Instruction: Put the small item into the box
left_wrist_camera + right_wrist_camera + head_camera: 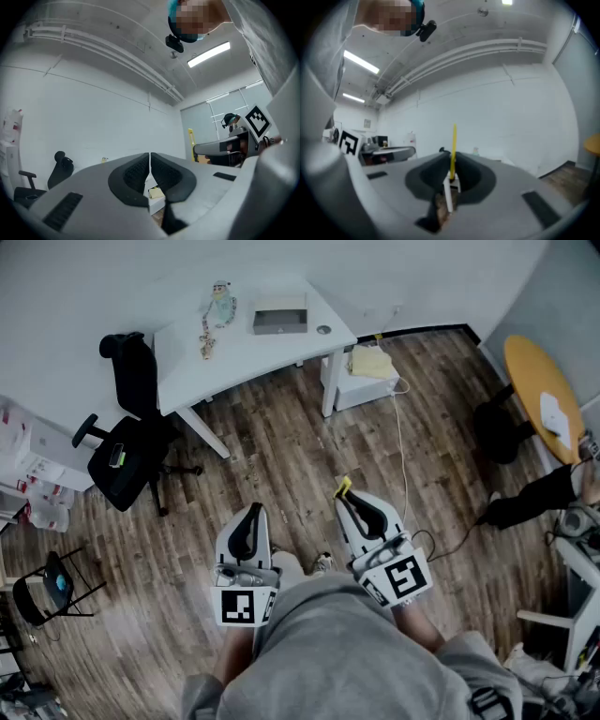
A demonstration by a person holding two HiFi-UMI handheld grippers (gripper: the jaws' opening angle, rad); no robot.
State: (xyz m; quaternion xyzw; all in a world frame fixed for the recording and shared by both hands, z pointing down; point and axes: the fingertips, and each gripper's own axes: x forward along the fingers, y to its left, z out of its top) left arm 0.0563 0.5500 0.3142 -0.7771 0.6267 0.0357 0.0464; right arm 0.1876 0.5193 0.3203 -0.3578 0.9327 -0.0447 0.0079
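My right gripper (343, 495) is shut on a thin yellow small item (343, 486), which sticks out past its tips above the wooden floor. In the right gripper view the yellow strip (453, 145) stands upright between the black pads, with a white piece under it. My left gripper (253, 510) is shut with nothing between its pads (137, 172). The grey box (278, 316) lies on the white table (253, 357) far ahead of both grippers.
On the table are a teal-topped bottle (221, 303), a beaded string (204, 337) and a small round object (323, 330). A black office chair (129, 432) stands at its left, a white cabinet (364, 376) at its right. An orange round table (544, 390) and a person's leg (532, 499) are at far right.
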